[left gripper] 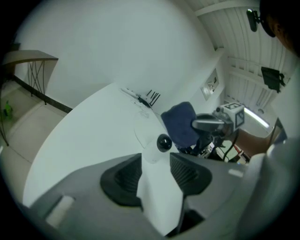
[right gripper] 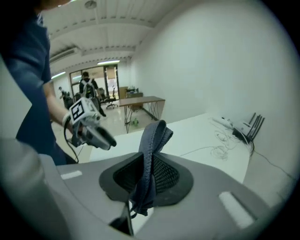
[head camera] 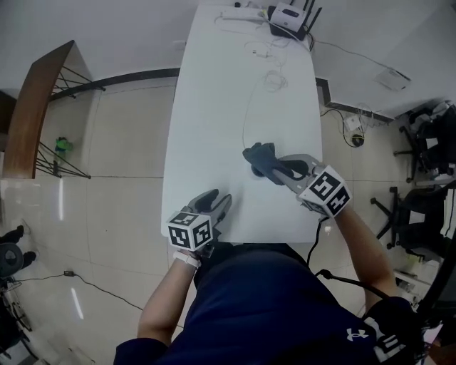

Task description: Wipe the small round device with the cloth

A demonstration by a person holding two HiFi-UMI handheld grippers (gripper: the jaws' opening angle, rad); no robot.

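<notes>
You are pinching the dark blue cloth (right gripper: 153,140) tight in your right gripper (right gripper: 146,171), raised over the white table (head camera: 214,107). Your left gripper (left gripper: 155,176) is hovering with jaws apart and empty. The small round device (left gripper: 161,143) is sitting on the table just ahead of it, beside the cloth.

An office: long white table (head camera: 214,107), router (head camera: 291,16), swivel chairs (head camera: 426,139).

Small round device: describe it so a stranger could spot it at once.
On the long white table, look at the near end, beside the dark blue cloth in the right gripper. The small round device is white with one glossy black dome, unlike the antennaed router far off.
</notes>
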